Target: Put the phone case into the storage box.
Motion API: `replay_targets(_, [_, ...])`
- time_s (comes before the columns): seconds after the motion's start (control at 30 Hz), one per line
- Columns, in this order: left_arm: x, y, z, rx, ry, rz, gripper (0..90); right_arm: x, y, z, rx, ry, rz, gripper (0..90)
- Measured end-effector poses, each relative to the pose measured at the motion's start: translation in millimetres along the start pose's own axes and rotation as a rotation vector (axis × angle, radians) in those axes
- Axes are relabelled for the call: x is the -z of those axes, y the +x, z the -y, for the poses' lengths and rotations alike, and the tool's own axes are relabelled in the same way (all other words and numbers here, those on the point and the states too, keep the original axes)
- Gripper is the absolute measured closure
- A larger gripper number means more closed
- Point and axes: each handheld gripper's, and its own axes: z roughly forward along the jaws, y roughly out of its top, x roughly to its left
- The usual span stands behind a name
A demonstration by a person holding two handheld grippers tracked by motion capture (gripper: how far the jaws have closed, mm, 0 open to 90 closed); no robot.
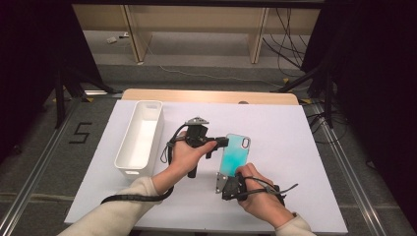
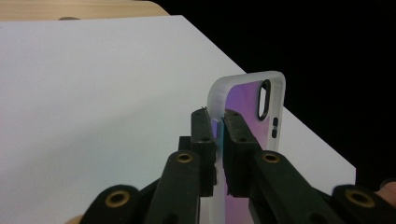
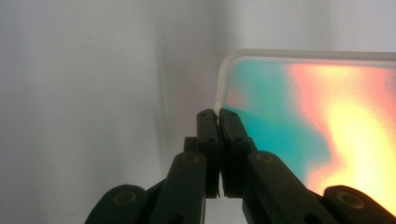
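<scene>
Above the middle of the white mat (image 1: 295, 147), you hold a phone case (image 1: 235, 155) between your two grippers, lifted off the surface. Your left gripper (image 1: 223, 142) comes in from the left and its jaws are clamped on the long edge of the case near the camera cutout (image 2: 264, 99); in the left gripper view the frosted rim sits pinched between the two black pads, the case standing on edge. Your right gripper (image 1: 220, 183) grips the near corner from below, jaws closed tight on the rim, with the teal and orange sheen of the case spreading to the right in the right gripper view. A white bin (image 1: 140, 137) stands on the mat to the left, well apart from the case.
</scene>
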Motion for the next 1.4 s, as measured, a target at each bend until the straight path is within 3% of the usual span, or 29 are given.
replay_targets(0.13, [-0.2, -1.1, 1.3, -0.009, 0.002, -0.008, 83.9, -0.2, 1.6, 0.4, -0.045, 0.016, -0.016, 83.4])
replay_targets(0.17, [-0.4, -1.0, 1.6, -0.011, 0.003, -0.01, 83.9, -1.3, 0.1, 1.1, -0.018, 0.005, -0.012, 82.1])
replay_targets(0.23, [-0.3, -0.8, 1.7, -0.013, 0.005, -0.015, 84.0, -0.5, -0.4, 0.8, -0.028, -0.01, -0.002, 78.4])
replay_targets(0.27, [-0.3, -0.8, 1.7, -0.015, 0.006, -0.019, 83.9, 1.0, 1.8, -0.4, -0.067, 0.001, -0.011, 76.1])
replay_targets(0.33, [-0.1, -0.3, 2.1, -0.011, -0.002, -0.02, 83.9, 1.8, -0.1, -0.6, -0.053, -0.023, 0.004, 71.1])
replay_targets(0.53, [4.9, 3.6, 0.3, -0.013, -0.007, -0.031, 83.9, 3.0, -2.1, 1.4, -0.104, -0.066, 0.01, 59.3])
replay_targets(0.77, [14.8, 7.7, -2.3, -0.012, -0.032, -0.048, 83.8, 7.0, -4.8, 2.7, -0.202, -0.149, 0.002, 50.5])
replay_targets(0.83, [18.1, 9.4, -3.1, -0.011, -0.042, -0.049, 83.8, 8.9, -5.4, 3.7, -0.258, -0.173, -0.012, 46.9])
replay_targets(1.03, [28.0, 14.6, -5.1, -0.007, -0.059, -0.063, 83.8, 12.3, -7.3, 8.5, -0.357, -0.234, -0.025, 38.7])
replay_targets(1.4, [41.0, 21.3, -7.2, -0.014, -0.079, -0.096, 83.8, 14.0, -10.5, 18.4, -0.407, -0.281, -0.045, 32.3])
